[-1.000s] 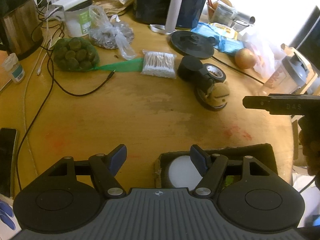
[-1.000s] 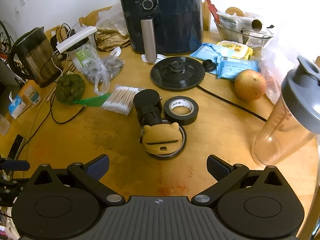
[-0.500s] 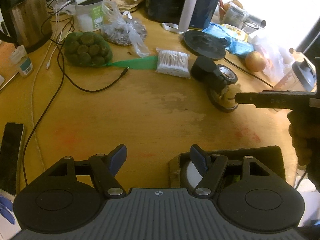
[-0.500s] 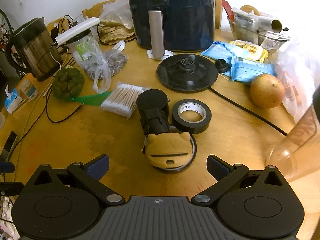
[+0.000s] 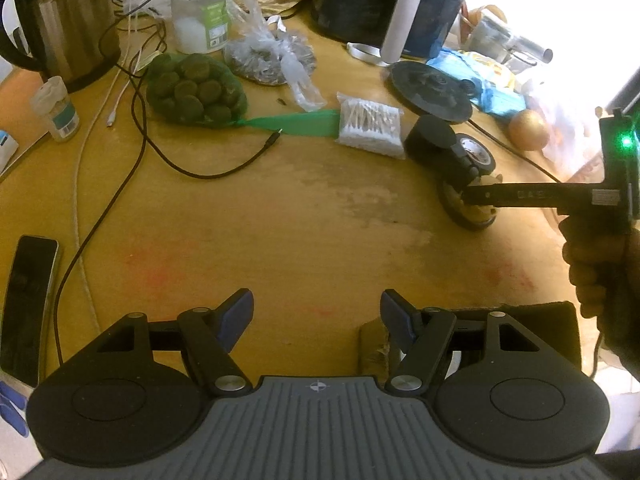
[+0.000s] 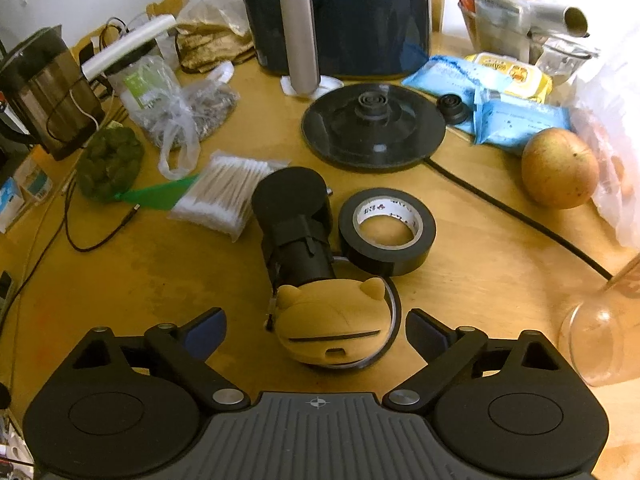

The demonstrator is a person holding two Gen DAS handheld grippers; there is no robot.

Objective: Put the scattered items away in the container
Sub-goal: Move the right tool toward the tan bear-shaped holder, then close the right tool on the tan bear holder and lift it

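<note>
A cluttered round wooden table (image 6: 168, 280) fills both views. The right gripper (image 6: 316, 330), held in a person's hand (image 5: 596, 268), hangs over a small tan cat-eared case (image 6: 332, 326). Its jaws are closing but spread wide, with the case between them and untouched on either side. The case rests on a thin dark ring, touching a black cylindrical gadget with a strap (image 6: 294, 226). Just right of that lies a roll of black electrical tape (image 6: 386, 230); to the left is a clear packet of cotton swabs (image 6: 226, 196).

The left gripper (image 5: 316, 312) hovers over bare tabletop, its jaws partly apart and empty. Beneath its right finger sits a dark felt-like container (image 5: 556, 328) at the near table edge; its contents are hidden.

Farther back stand a dark blue air fryer (image 6: 348, 12), a steel kettle (image 5: 68, 20) and a green net bag of dark round items (image 5: 196, 88).
</note>
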